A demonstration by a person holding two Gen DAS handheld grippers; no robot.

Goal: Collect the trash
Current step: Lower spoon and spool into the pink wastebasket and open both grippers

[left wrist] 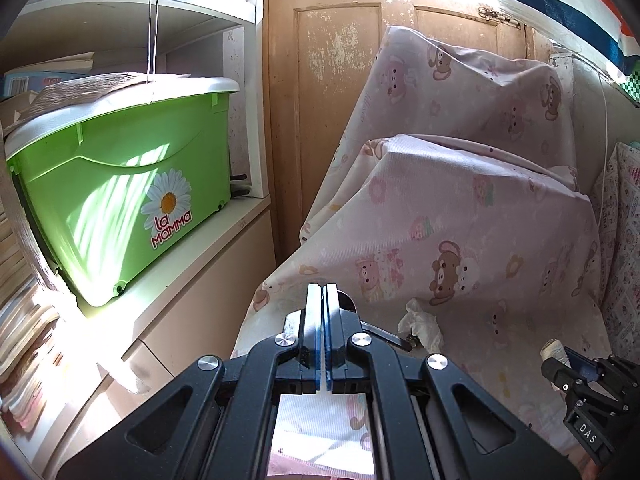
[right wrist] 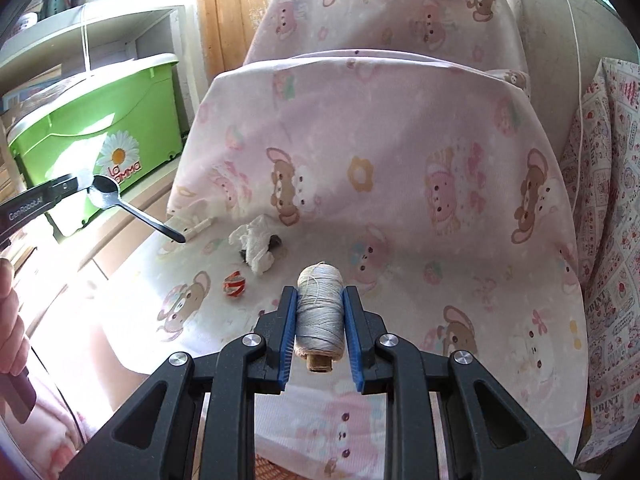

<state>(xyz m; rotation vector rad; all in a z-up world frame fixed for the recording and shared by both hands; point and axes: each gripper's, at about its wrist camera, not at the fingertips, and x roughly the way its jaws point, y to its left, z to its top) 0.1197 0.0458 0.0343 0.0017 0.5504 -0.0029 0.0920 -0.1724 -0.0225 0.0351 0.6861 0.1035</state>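
A spool of grey thread [right wrist: 319,316] sits clamped between the blue pads of the right hand-held gripper [right wrist: 319,322], lifted clear of the pink bear-print bedsheet [right wrist: 400,208] beneath it. To its left, the left hand-held gripper [right wrist: 60,188] is closed on the bowl of a black plastic spoon [right wrist: 132,208], whose handle slants down toward the bed; in the left wrist view its jaws stand pressed together with the spoon almost wholly hidden behind them.

Two pieces look collected, then, one in each grip. Still lying on the bed are a crumpled white tissue [right wrist: 256,246] with something small and dark half under it, a little red-and-white wrapper [right wrist: 234,283] just beside, and a pale scrap near the spoon's tip. No bin shows in either view, so where the held items go cannot be told. Beyond the bed, a green lidded box [left wrist: 120,184] rests on a shelf.
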